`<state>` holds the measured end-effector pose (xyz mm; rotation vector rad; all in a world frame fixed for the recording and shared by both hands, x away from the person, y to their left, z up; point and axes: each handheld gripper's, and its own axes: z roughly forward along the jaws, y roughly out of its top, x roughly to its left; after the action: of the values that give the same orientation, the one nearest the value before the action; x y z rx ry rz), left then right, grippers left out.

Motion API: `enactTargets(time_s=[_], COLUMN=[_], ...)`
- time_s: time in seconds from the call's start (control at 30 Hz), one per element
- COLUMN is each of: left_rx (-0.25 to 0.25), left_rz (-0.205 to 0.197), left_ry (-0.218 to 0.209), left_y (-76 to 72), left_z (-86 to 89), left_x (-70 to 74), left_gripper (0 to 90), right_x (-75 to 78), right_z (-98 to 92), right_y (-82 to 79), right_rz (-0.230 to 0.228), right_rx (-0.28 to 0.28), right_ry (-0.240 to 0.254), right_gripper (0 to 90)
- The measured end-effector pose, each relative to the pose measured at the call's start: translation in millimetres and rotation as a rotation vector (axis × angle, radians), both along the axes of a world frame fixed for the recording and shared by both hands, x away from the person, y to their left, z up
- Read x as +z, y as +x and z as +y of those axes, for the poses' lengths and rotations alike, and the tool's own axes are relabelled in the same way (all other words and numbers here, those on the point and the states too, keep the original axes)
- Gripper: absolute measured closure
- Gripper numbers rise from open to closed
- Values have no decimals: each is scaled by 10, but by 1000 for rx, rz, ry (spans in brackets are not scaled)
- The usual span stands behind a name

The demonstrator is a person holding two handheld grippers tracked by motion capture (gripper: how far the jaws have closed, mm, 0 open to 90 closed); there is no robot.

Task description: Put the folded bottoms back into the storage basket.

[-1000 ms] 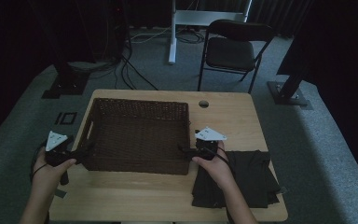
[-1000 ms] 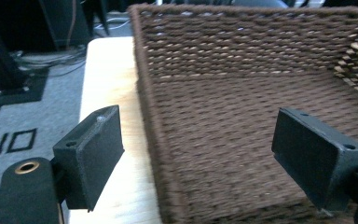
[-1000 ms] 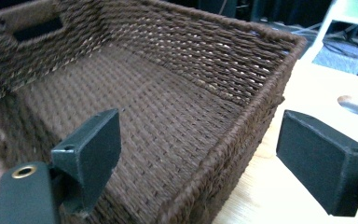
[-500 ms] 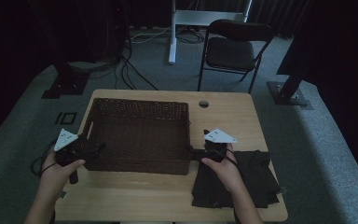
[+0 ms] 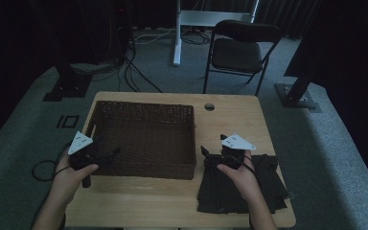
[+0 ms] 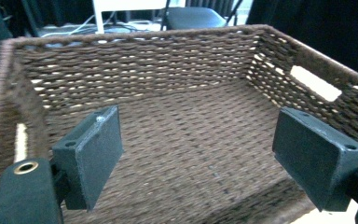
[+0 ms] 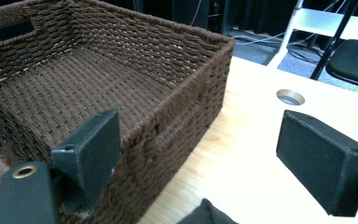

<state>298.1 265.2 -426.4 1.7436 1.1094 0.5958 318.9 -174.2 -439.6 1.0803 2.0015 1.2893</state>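
A brown woven basket stands empty on the left half of the wooden table. My left gripper is at its left front corner, open, its jaws wide apart and aimed across the basket's inside. My right gripper is open too, just right of the basket's right wall and not touching it. A dark folded cloth lies on the table's front right, under my right hand; its edge shows below the right jaws. Neither gripper holds anything.
A round cable hole sits in the table behind the right gripper. A black folding chair and a white desk frame stand beyond the far edge. Cables run over the grey floor at left.
Both grippers have shifted a little to the right: the left one closer to the basket's left end, the right one away from its right end. The basket has stayed put.
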Motion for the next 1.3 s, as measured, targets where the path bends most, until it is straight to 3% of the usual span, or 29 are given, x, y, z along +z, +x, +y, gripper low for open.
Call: enactTargets(time_s=[1.1, 1.3], left_rx=[-221, -281], left_rz=[-11, -20], left_ry=[-10, -17], left_y=[31, 12], left_z=[-831, -1061], left_x=[-12, -1], left_gripper=[163, 163], right_x=[-123, -152], right_z=[-743, -866], right_y=[-308, -373], right_rz=[2, 9], right_rx=[-119, -140], right_ry=[-4, 1], right_gripper=[130, 130])
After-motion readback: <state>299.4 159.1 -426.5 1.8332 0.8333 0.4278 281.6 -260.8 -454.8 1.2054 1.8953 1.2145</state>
